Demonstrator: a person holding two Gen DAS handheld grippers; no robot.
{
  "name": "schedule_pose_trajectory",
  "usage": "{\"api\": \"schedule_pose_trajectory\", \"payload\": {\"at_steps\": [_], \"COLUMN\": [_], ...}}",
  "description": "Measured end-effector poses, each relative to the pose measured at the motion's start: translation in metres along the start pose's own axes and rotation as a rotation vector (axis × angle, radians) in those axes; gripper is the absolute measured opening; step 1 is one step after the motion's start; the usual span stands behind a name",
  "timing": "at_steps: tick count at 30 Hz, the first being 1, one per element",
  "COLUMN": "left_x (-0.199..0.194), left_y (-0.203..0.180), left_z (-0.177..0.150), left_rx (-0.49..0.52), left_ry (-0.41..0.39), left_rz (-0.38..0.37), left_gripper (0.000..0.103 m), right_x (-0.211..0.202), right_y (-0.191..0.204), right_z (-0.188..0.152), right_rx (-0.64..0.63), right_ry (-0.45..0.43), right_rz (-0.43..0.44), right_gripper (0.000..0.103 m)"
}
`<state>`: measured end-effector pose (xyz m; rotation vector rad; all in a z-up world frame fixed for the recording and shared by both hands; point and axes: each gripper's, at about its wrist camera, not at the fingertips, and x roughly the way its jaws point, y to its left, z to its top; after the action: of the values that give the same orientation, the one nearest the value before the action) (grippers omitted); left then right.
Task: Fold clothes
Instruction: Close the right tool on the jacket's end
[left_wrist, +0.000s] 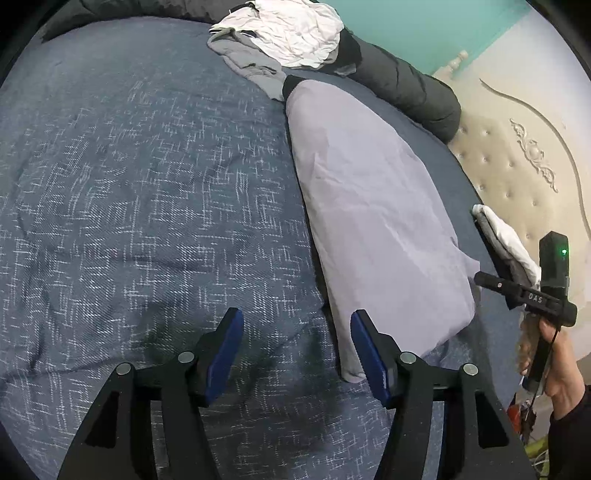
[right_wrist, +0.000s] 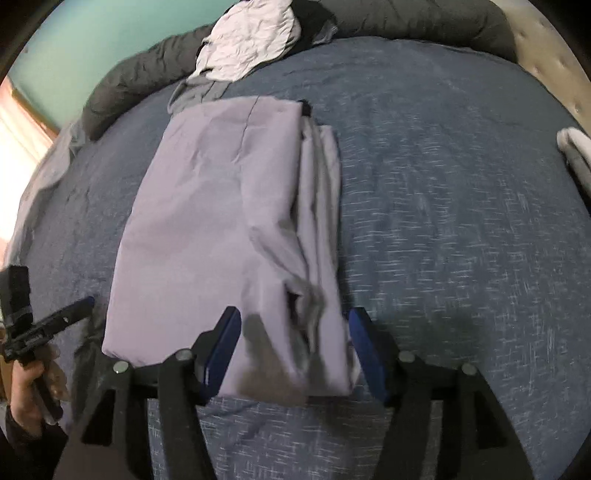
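Two pairs of tongs hang over the bed (left_wrist: 129, 177), both spread wide with nothing between their blue pads: the left tongs (left_wrist: 297, 350) sit above bare bedspread just beside the near end of the lavender garment (left_wrist: 369, 206), and the right tongs (right_wrist: 293, 350) straddle that same garment's near edge without pinching it. The lavender garment (right_wrist: 221, 229) lies flat on the blue bedspread as a long doubled panel, with a narrower strip of layers showing along one side and a dark trim at its far end; that shape would fit a piece part-way through folding, laid lengthwise so a cross fold could follow, or one simply laid out smooth. The tongs being parted on either side of the near end reads to me as a stance for taking or letting go of that edge, and which of the two cannot be told. Beyond the garment's far end, a crumpled pile of white and grey clothes (left_wrist: 288, 33) rests against a dark quilted bolster (left_wrist: 402, 85), close enough to crowd the far end. Near the padded headboard (left_wrist: 517, 177), a small stack of folded white and grey pieces (left_wrist: 506, 240) lies well apart from the lavender garment. Nothing lies on the open bedspread around the garment.
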<state>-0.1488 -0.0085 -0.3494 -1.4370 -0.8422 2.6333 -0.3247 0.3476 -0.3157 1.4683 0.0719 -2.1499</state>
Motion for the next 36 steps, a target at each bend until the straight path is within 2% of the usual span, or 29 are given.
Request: {"api": "schedule_pose_trajectory", "payload": {"at_steps": [3, 7, 13, 22, 26, 29, 31, 36], "left_x": [0.004, 0.013, 0.028, 0.039, 0.049, 0.057, 0.061, 0.067], "left_y": [-0.006, -0.018, -0.026, -0.030, -0.033, -0.034, -0.034, -0.032], "left_z": [0.001, 0.002, 0.003, 0.004, 0.002, 0.002, 0.003, 0.003], "left_rx": [0.000, 0.009, 0.004, -0.027, -0.045, -0.057, -0.070, -0.068], "left_ry": [0.002, 0.013, 0.043, 0.062, 0.084, 0.097, 0.101, 0.109], "left_rz": [-0.002, -0.024, -0.058, -0.109, -0.132, -0.139, -0.154, -0.164], "left_gripper": [0.064, 0.065, 0.065, 0.066, 0.066, 0.066, 0.068, 0.068], "right_x": [0.000, 0.015, 0.040, 0.052, 0.051, 0.050, 0.050, 0.053], "right_y": [-0.013, -0.014, -0.021, -0.021, -0.019, -0.017, -0.015, -0.008], "right_z": [-0.002, -0.005, -0.004, 0.000, 0.000, 0.000, 0.001, 0.002], "right_rx": [0.030, 0.003, 0.033, 0.037, 0.027, 0.020, 0.014, 0.005], "right_ry": [0.010, 0.062, 0.113, 0.131, 0.126, 0.121, 0.118, 0.119], "right_rz": [0.030, 0.053, 0.083, 0.153, 0.180, 0.200, 0.217, 0.257], "right_gripper": [0.065, 0.071, 0.079, 0.082, 0.078, 0.070, 0.060, 0.060]}}
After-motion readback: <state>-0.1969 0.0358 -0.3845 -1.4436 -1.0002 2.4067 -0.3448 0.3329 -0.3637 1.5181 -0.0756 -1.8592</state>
